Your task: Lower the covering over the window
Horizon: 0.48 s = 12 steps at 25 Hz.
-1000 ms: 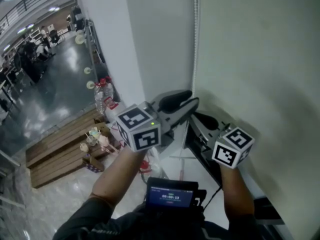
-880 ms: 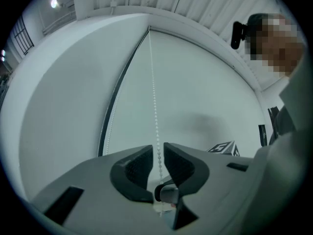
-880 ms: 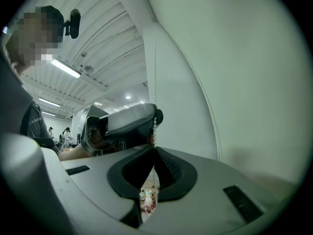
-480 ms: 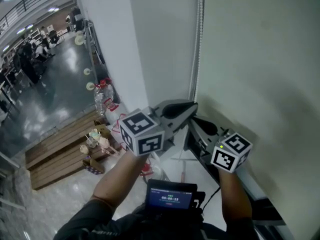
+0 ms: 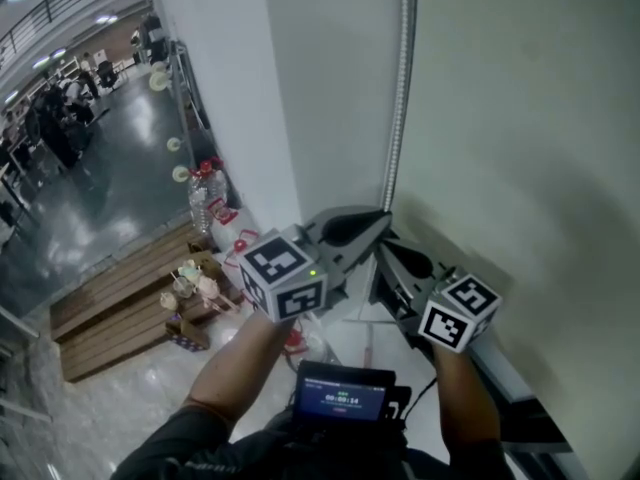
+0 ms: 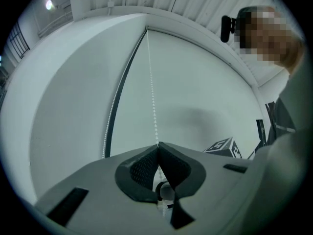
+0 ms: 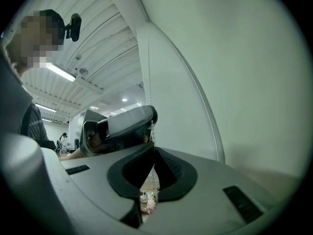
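so the blind is the big pale sheet on the right; its chain of beads hangs along the left edge; left gripper jaws just clamped the chain, right gripper jaws are shut on it just below; looks light, thin and slippery, so I'd pinch firmly and pull steadily

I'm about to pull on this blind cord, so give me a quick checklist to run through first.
1. The left gripper shut on the bead chain, jaws just closed: ok.
2. The right gripper shut on the chain below it: ok.
3. Chain straight above the grippers, no tangle: ok.
4. The other strand free of both grippers: ok.
5. How far the roller blind must drop: cannot tell.
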### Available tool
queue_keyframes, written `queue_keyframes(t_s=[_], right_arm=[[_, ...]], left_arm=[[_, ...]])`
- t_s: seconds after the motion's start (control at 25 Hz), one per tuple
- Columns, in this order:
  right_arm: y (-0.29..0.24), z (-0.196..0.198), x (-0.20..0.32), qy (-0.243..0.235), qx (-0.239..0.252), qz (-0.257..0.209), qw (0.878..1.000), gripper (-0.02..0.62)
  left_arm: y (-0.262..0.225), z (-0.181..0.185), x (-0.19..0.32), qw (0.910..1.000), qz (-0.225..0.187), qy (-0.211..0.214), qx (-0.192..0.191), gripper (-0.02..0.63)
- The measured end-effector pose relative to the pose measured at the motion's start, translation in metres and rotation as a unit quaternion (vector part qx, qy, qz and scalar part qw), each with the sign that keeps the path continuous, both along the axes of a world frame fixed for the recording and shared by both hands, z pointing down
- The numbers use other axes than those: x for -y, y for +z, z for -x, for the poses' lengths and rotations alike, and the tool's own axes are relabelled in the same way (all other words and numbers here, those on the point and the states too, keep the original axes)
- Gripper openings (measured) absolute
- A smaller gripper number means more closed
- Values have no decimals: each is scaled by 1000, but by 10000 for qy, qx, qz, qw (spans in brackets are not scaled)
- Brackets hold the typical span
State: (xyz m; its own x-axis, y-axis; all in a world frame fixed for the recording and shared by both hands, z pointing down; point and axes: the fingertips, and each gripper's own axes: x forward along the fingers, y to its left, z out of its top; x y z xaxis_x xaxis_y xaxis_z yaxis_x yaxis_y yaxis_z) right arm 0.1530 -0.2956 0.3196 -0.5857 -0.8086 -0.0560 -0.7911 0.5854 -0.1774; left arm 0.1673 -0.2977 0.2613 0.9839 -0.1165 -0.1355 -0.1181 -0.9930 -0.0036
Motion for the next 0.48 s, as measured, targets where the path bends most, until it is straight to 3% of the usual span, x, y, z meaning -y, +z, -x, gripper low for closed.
queue_keyframes(t_s=[0.48], right_arm=[[20, 0, 6, 15, -84, 157, 9998, 14]], left_arm=[[19, -2, 5, 10000, -19, -71, 55, 3]])
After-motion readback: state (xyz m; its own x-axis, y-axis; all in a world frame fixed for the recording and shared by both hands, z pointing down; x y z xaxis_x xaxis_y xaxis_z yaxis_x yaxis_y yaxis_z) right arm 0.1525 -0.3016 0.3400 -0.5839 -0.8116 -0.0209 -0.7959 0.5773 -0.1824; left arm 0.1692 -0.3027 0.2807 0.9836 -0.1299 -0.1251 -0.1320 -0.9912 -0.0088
